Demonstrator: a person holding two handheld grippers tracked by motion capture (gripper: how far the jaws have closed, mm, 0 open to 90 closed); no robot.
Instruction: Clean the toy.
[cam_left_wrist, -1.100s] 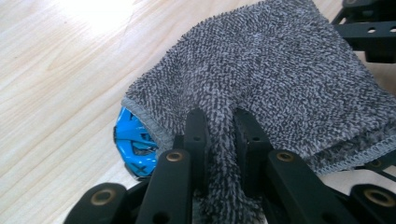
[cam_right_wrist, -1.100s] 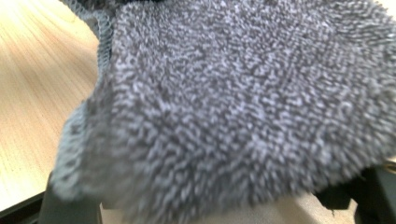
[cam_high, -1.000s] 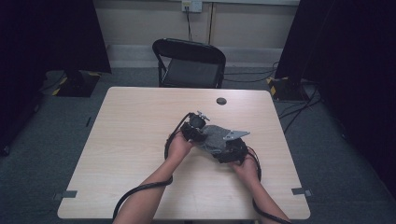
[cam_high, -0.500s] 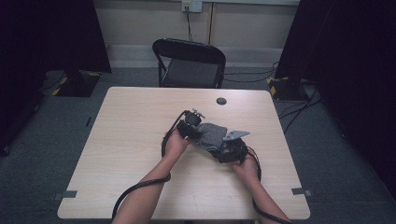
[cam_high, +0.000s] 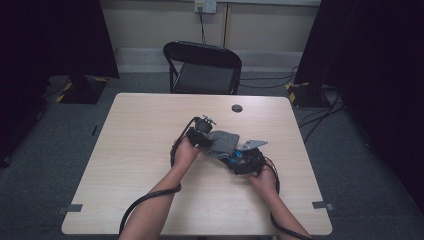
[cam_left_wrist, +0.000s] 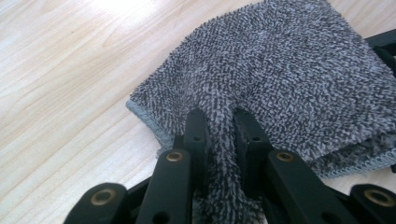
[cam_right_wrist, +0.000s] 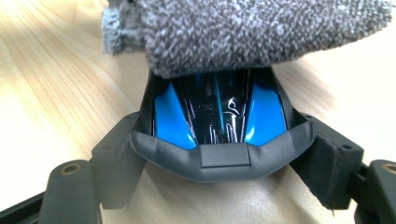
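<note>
- Grey fluffy terry cloth lies near the middle of the pale wood surface, a little toward the right edge, draped over one end of a glossy blue-and-black plastic object. I can't tell what the object is.
- Left gripper: fingers nearly together, pinching a fold of the cloth. The grip is on a thin ridge of pile, so a hard tug could pull the fold out and the cloth drops.
- Right gripper: fingers stand wide, clamped on both sides of the object's black rim. The shell looks slick, so pushing with the cloth could make it twist or squirt out of the fingers.
- In the high view the left gripper and right gripper sit close together with the cloth between them. Any quick wipe risks knocking them together, or snagging the loose cable.
- The cloth hides the far end of the object, so a wipe may miss spots or drag the cloth hem under the fingers.
- Fine scratches show on the black centre panel. Grit in the cloth could add more.
- The small dark round disc near the far edge is well apart, low risk.
</note>
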